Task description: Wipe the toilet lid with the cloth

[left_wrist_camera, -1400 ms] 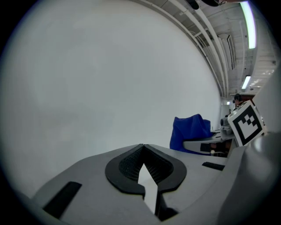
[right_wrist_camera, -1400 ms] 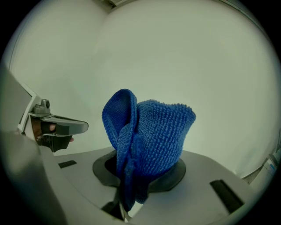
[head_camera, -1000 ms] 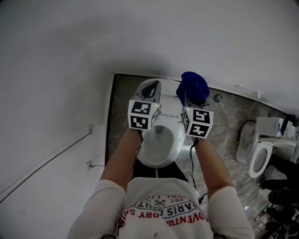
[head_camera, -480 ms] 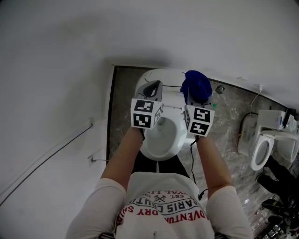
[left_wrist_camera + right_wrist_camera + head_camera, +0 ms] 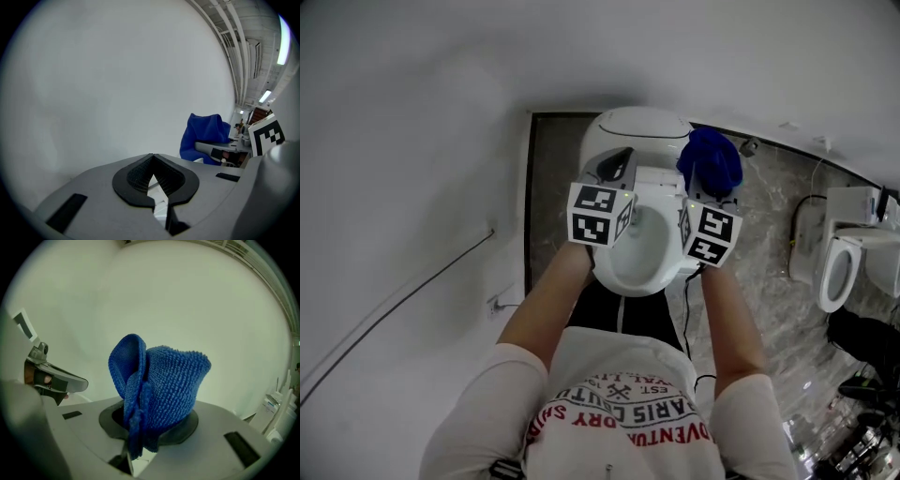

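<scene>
Below me at twelve o'clock, the toilet lid [image 5: 639, 131] looks raised behind the bowl [image 5: 628, 267]. My right tongs [image 5: 143, 430] clamp the bunched blue cloth [image 5: 164, 380] near the lid's three o'clock edge, ready for wiping. My left tongs [image 5: 152, 176] are closed and empty.

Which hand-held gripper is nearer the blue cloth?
Right. The right hand-held gripper is shut on the blue cloth, which stands up out of its jaws. The left hand-held gripper is alongside, apart from the cloth, shut on nothing.
</scene>
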